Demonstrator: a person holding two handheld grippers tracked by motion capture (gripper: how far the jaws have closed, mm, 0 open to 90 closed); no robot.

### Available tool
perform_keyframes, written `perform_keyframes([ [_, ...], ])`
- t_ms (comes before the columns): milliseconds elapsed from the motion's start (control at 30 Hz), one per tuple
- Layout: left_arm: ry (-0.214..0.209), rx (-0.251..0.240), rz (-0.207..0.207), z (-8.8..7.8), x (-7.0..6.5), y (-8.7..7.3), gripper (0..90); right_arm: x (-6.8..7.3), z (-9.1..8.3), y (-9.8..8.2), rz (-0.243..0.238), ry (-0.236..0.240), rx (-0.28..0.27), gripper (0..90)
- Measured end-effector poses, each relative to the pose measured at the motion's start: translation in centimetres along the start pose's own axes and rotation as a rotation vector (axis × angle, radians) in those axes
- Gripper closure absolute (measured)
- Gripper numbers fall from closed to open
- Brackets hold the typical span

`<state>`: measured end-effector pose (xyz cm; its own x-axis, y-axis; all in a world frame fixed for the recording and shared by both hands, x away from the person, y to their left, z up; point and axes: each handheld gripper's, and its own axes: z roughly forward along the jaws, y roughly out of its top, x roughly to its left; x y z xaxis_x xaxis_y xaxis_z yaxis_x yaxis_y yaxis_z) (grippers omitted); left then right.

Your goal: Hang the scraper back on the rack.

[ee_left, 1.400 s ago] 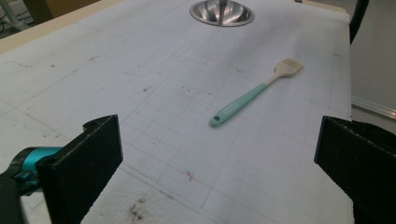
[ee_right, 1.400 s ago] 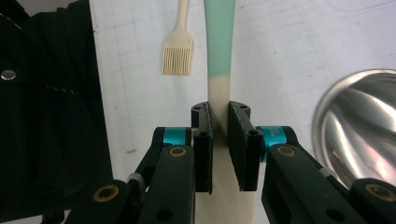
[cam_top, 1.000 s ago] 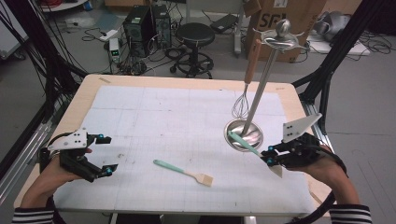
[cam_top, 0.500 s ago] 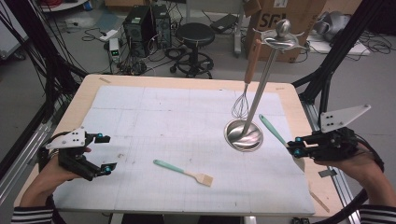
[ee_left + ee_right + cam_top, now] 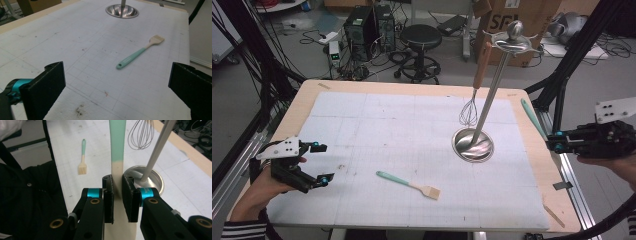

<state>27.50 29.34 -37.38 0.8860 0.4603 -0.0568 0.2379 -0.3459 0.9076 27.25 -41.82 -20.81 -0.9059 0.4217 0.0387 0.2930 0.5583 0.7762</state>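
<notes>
Right gripper (image 5: 117, 195) is clamped on the pale blade of a teal-handled spatula (image 5: 117, 142), held off the table's right edge, apparently for hanging. Next move likely calls for raising its handle to the stand (image 5: 493, 85). Left gripper (image 5: 318, 162) rests wide open, empty.

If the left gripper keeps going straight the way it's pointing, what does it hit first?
Probably the brush lying on the mat, roughly along the open left gripper line; the stand's base lies beyond it. Depth is hard to judge.
</notes>
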Motion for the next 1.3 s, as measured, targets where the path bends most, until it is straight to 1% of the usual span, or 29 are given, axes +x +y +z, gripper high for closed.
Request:
perform_keyframes([
  [167, 0.003, 0.003, 0.0, 0.0, 0.0, 0.0, 1.7, -0.6, -1.7, 0.6, 0.008, -0.023, -0.009, 79.8],
  [267, 0.003, 0.006, 0.001, 0.0, 0.0, 0.0, 1.7, -0.9, -2.8, 1.0, 0.023, -0.035, -0.024, 79.8],
  [333, -0.002, 0.008, 0.002, 0.1, 0.0, 0.0, 1.6, -1.2, -3.4, 1.3, 0.03, -0.045, -0.022, 79.8],
  [467, -0.007, 0.016, 0.007, 0.3, -0.1, 0.0, 1.7, -1.8, -4.3, 1.8, 0.031, -0.054, -0.03, 79.8],
  [633, 0.0, 0.014, 0.004, 0.2, -0.2, 0.0, 1.7, -2.5, -5.2, 2.3, 0.033, -0.069, -0.033, 79.8],
  [767, -0.001, 0.011, 0.0, 0.2, -0.1, 0.0, 1.6, -3.4, -5.4, 2.7, 0.041, -0.073, -0.037, 79.8],
  [900, 0.0, 0.024, 0.007, 0.3, -0.1, 0.0, 1.6, -4.1, -5.3, 3.4, 0.046, -0.079, -0.032, 79.8],
  [1100, -0.005, 0.033, 0.01, 0.5, -0.2, 0.0, 1.7, -5.1, -4.9, 4.1, 0.045, -0.078, -0.025, 79.8],
  [1167, -0.003, 0.032, 0.009, 0.4, -0.2, 0.0, 1.7, -5.4, -4.7, 4.4, 0.043, -0.074, -0.017, 79.8],
  [1300, 0.002, 0.029, 0.004, 0.3, -0.2, -0.1, 1.7, -5.9, -4.7, 4.8, 0.039, -0.077, -0.017, 79.8],
])
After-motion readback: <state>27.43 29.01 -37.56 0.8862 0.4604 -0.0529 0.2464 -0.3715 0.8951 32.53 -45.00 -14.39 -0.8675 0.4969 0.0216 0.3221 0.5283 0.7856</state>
